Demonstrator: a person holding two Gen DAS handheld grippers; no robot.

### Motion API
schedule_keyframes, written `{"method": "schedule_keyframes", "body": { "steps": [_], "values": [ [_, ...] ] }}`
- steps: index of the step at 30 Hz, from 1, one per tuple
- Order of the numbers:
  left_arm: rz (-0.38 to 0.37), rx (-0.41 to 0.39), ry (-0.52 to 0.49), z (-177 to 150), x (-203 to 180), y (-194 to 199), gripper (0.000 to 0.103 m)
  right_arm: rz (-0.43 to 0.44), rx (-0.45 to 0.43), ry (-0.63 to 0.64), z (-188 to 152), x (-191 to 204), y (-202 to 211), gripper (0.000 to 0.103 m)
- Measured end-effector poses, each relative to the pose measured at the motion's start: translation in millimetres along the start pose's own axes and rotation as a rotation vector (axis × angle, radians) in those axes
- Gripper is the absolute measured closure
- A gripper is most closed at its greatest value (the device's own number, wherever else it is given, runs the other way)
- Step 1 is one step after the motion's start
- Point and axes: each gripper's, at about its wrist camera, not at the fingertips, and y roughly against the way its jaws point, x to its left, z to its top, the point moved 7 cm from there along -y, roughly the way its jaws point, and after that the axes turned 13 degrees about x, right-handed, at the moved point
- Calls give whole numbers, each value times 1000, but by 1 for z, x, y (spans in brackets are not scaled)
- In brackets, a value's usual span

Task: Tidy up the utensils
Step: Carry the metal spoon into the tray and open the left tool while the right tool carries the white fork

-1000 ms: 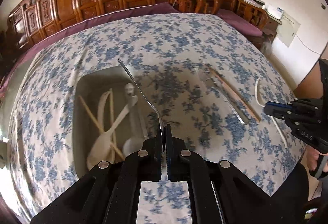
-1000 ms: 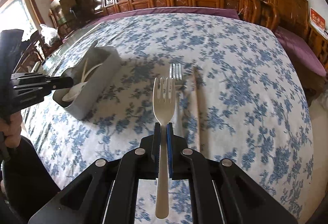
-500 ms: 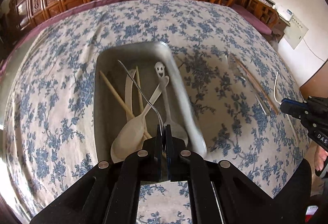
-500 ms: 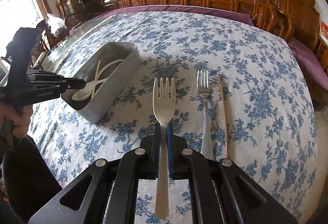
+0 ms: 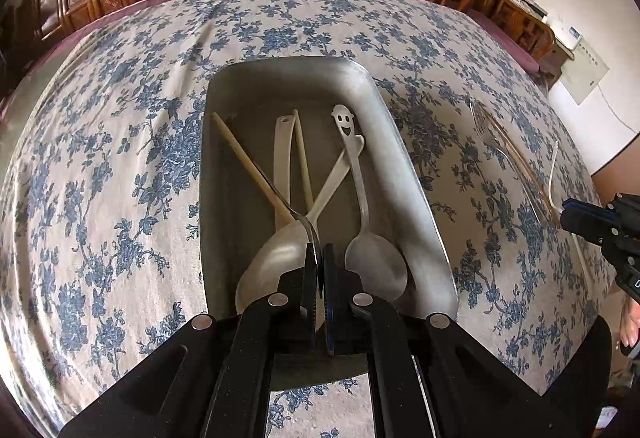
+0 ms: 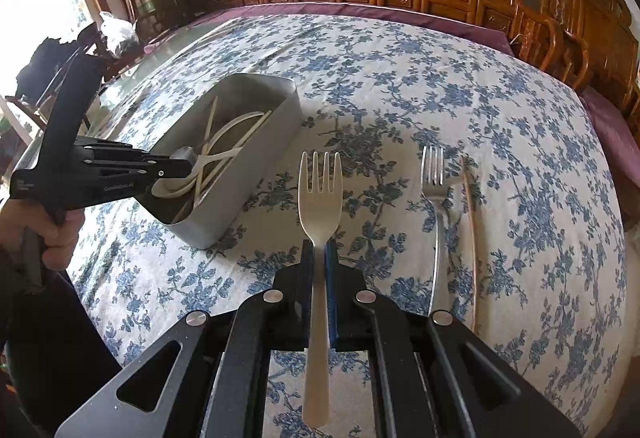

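Both grippers nearer metal tray (image 5: 412,173), cream fork (image 6: 320,189) still clamped

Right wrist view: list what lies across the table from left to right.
Left gripper → metal tray → cream fork held in the right gripper → metal fork → chopstick.

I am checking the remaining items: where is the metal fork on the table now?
In the right wrist view, the metal fork lies on the tablecloth, right of the held cream fork, beside a chopstick.
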Motion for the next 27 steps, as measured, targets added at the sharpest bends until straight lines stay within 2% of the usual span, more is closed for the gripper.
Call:
{"method": "schedule_keyframes", "body": {
  "steps": [8, 18, 27],
  "values": [
    [-17, -25, 24, -3, 7, 4, 101, 6, 4, 21, 9, 17, -3, 96],
    [-35, -99, 64, -4, 18, 25, 100, 15, -5, 39, 28, 39, -2, 96],
    [-20, -176, 112, 0, 41, 52, 100, 38, -11, 71, 49, 66, -6, 96]
  ]
}}
